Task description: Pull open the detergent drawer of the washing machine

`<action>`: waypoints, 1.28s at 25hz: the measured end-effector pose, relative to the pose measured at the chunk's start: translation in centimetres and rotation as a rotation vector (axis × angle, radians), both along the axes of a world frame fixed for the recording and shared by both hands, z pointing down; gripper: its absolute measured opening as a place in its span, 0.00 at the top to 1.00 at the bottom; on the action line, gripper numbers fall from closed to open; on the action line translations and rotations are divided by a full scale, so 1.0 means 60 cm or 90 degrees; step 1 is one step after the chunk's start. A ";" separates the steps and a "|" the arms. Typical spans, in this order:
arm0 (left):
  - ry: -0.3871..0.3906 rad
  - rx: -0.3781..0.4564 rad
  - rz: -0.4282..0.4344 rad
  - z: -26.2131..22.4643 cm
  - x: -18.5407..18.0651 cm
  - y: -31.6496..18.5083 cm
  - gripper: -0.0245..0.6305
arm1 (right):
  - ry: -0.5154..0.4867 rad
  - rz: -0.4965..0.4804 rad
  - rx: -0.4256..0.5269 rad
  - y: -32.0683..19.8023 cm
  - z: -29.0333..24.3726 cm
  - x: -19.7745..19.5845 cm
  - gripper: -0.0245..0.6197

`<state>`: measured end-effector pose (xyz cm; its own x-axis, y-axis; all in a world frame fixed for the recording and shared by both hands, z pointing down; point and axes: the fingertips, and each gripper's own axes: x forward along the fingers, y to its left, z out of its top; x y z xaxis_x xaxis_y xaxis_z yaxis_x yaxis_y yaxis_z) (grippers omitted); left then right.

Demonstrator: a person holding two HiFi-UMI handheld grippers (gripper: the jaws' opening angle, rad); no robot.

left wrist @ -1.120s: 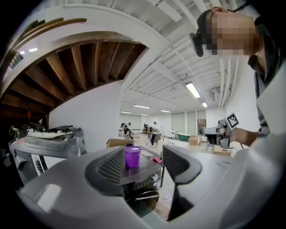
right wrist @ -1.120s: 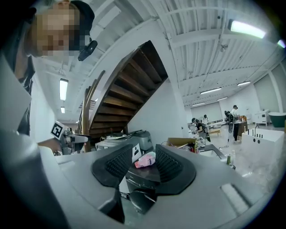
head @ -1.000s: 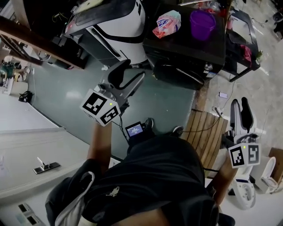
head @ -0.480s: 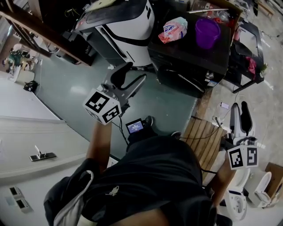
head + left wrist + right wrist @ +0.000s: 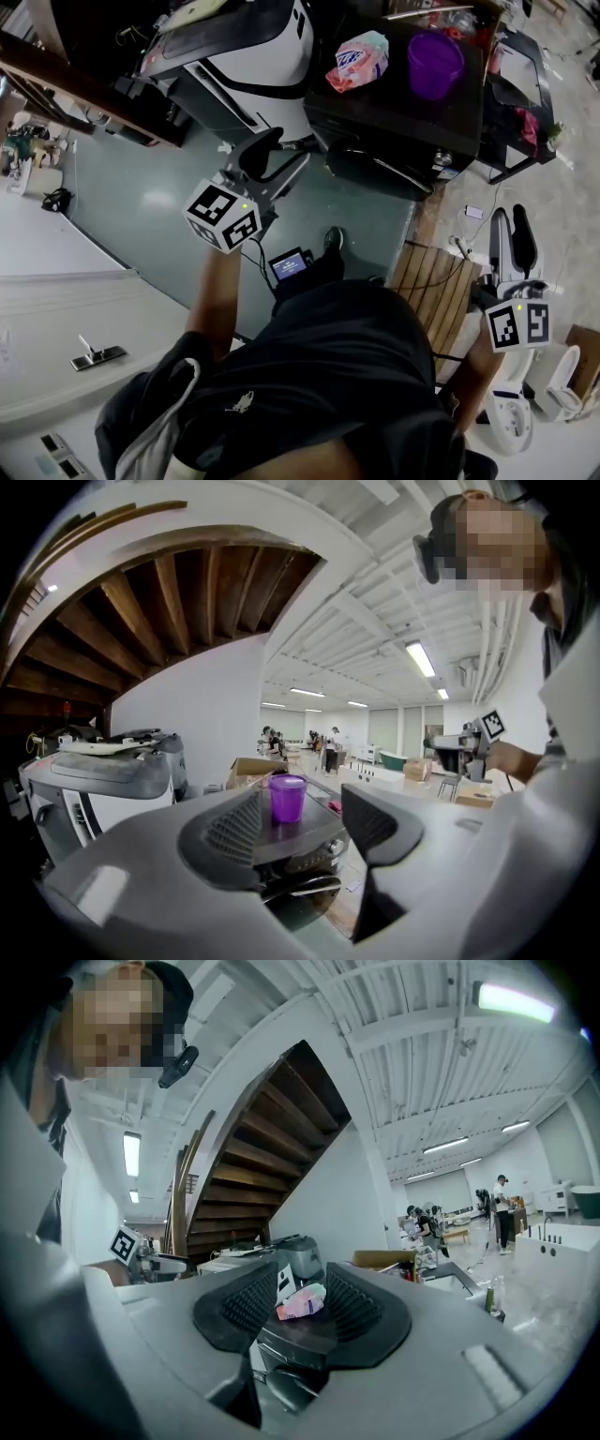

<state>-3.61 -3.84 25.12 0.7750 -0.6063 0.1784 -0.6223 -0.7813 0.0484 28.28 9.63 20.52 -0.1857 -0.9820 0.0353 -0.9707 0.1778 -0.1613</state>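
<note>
Overhead, the washing machine point(image 5: 394, 112), a dark front-loader, stands on the green floor point(image 5: 141, 197) at the top of the head view, just beside a white-and-grey appliance point(image 5: 253, 47) on its left. A pink packet point(image 5: 356, 56) and a purple cup point(image 5: 434, 52) rest on its lid, well apart from each other. The detergent drawer belongs to the machine's upper front band; its outline is too small to tell, and the band reads as flush.

Left tongs point(image 5: 286, 148): held out at arm's length over the floor, tips toward the machine's left front corner, near it but not touching. Jaws stand wide apart. In the left gripper view the gap between them frames the purple cup point(image 5: 287, 798) and the machine's front band and door beyond; nothing lies between the pads.

Right tongs point(image 5: 509, 225): held low at the person's right side, above a slatted wooden board point(image 5: 436, 291), well apart from the machine and to its lower right in the head view. Jaws likewise stand apart with no object gripped. In the right gripper view the gap frames the pink packet point(image 5: 300, 1302) on the lid, with the dark machine front below it, at a distance.

Both marker cubes face the head camera. A wooden staircase point(image 5: 253, 1166) rises behind the appliances.
</note>
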 end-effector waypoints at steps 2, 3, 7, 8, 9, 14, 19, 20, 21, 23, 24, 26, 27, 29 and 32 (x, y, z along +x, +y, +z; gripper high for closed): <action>0.014 -0.019 0.007 0.017 -0.005 -0.036 0.52 | 0.007 0.011 -0.001 -0.015 -0.007 -0.006 0.74; 0.026 -0.031 0.012 0.026 -0.006 -0.056 0.52 | 0.012 0.015 -0.003 -0.023 -0.011 -0.011 0.74; 0.069 -0.077 0.037 0.068 -0.012 -0.132 0.52 | 0.031 0.039 -0.010 -0.063 -0.023 -0.028 0.74; 0.074 -0.090 0.044 0.084 -0.014 -0.149 0.52 | 0.035 0.045 -0.013 -0.072 -0.024 -0.035 0.74; 0.079 -0.105 0.052 0.102 -0.015 -0.164 0.52 | 0.039 0.049 -0.016 -0.080 -0.025 -0.043 0.74; 0.118 -0.192 0.072 0.201 -0.021 -0.234 0.52 | 0.057 0.073 -0.044 -0.115 -0.019 -0.068 0.74; 0.157 -0.288 0.078 0.319 -0.017 -0.283 0.52 | 0.077 0.100 -0.073 -0.141 -0.014 -0.076 0.74; 0.158 -0.307 0.081 0.342 -0.015 -0.289 0.52 | 0.080 0.105 -0.080 -0.147 -0.013 -0.079 0.74; 0.161 -0.321 0.084 0.363 -0.015 -0.296 0.52 | 0.081 0.110 -0.086 -0.154 -0.012 -0.083 0.74; 0.172 -0.346 0.086 0.405 -0.013 -0.311 0.52 | 0.086 0.115 -0.096 -0.168 -0.010 -0.091 0.74; 0.181 -0.358 0.084 0.427 -0.013 -0.319 0.52 | 0.089 0.117 -0.101 -0.175 -0.009 -0.094 0.74; 0.197 -0.384 0.074 0.471 -0.012 -0.335 0.52 | 0.098 0.121 -0.115 -0.187 -0.007 -0.100 0.74; 0.202 -0.396 0.070 0.493 -0.011 -0.342 0.52 | 0.103 0.123 -0.123 -0.193 -0.006 -0.102 0.74; 0.208 -0.423 0.066 0.537 -0.009 -0.352 0.52 | 0.110 0.127 -0.140 -0.202 -0.003 -0.105 0.74; 0.221 -0.465 0.067 0.602 -0.006 -0.361 0.52 | 0.117 0.132 -0.162 -0.216 0.006 -0.110 0.74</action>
